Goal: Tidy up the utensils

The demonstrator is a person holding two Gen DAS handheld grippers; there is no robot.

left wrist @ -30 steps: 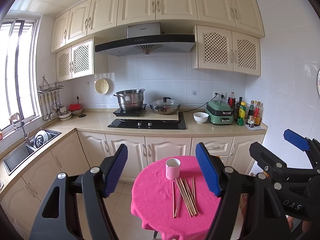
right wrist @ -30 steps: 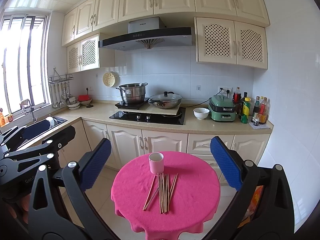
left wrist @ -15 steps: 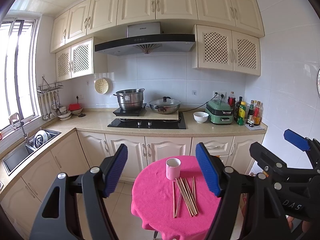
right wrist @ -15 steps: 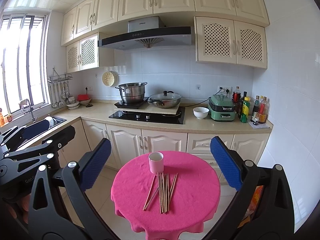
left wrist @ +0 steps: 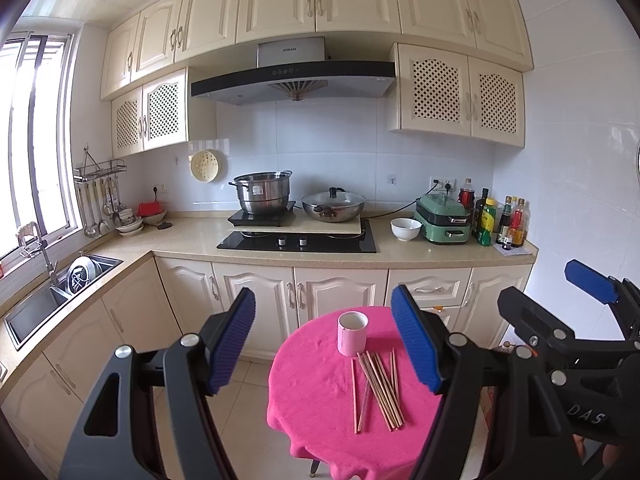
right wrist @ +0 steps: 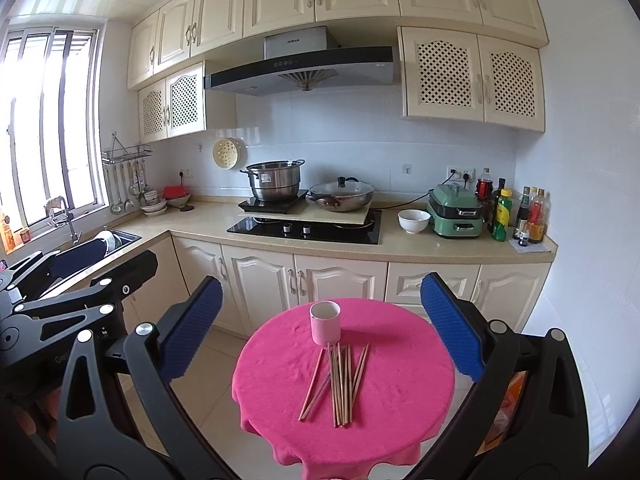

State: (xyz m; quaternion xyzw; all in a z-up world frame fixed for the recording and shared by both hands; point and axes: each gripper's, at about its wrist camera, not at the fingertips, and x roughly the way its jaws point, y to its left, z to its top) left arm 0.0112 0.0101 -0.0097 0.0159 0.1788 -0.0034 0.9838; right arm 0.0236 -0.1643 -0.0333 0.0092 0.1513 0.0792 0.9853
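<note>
Kitchen with cream cabinets, stove along the back wall; in front stands a small round counter under a pink cloth, which carries the task's things. Pink cup stands upright near the far side of the cloth; a loose bunch of wooden chopsticks lies flat just in front of it, far tips almost at the cup's base, a few sticks splayed off to the left. Nothing in the cup as far as can be seen. Both claws hang high above the floor, well apart from the counter, no contact with anything. Left claw jaws spread wide, blue pads empty; right claw the same, wide open and holding nothing. The right claw also shows at the right edge of the left view, too little of it to add anything. Judged step: the approach, before the first pick, task hardly begun. To do it well: come down over the bunch, pick off one or two sticks from the splayed edge rather than the packed middle, pinch near mid-length so they don't swing, close across the sticks, not along them. The other claw could steady the cup, since it looks light and may tip when sticks drop in.
</note>
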